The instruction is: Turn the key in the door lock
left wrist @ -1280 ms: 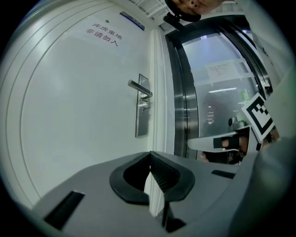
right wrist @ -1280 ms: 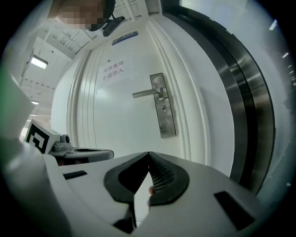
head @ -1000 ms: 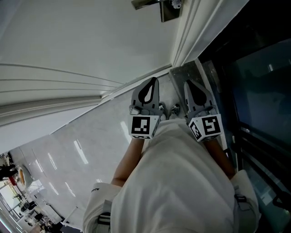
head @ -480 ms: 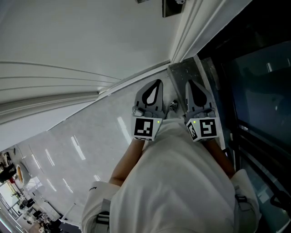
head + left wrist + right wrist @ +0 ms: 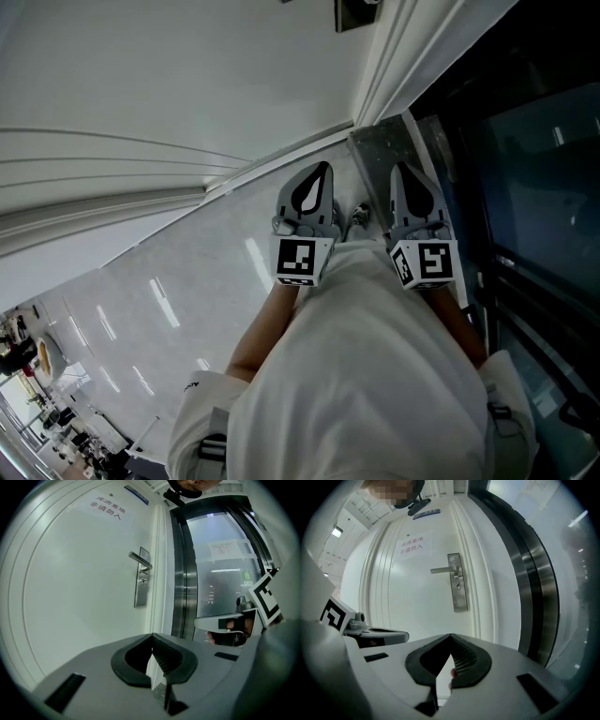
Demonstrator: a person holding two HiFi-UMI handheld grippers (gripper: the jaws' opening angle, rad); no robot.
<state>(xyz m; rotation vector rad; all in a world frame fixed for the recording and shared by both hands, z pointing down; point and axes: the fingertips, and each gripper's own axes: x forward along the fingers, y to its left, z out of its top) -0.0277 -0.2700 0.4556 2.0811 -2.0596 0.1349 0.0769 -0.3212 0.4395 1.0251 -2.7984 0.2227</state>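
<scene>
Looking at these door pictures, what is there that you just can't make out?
- Keyhole: too small in both gripper views to tell whether anything sits in it.
- Blue plate above the door: right gripper view, print too small to read.
- Paper notice on the glass: left gripper view, text blurred and tiny.
- Dark fitting: head view, cut off by the top edge, so unidentifiable.

**Door lock mounted on a white door**

The lock is a tall, narrow metal plate set upright near the door's right edge. A straight lever handle sticks out level from the plate's upper part, pointing away from that edge. Just below it is the keyhole, a small dark spot. It is too small to tell whether a key sits in it.
</scene>
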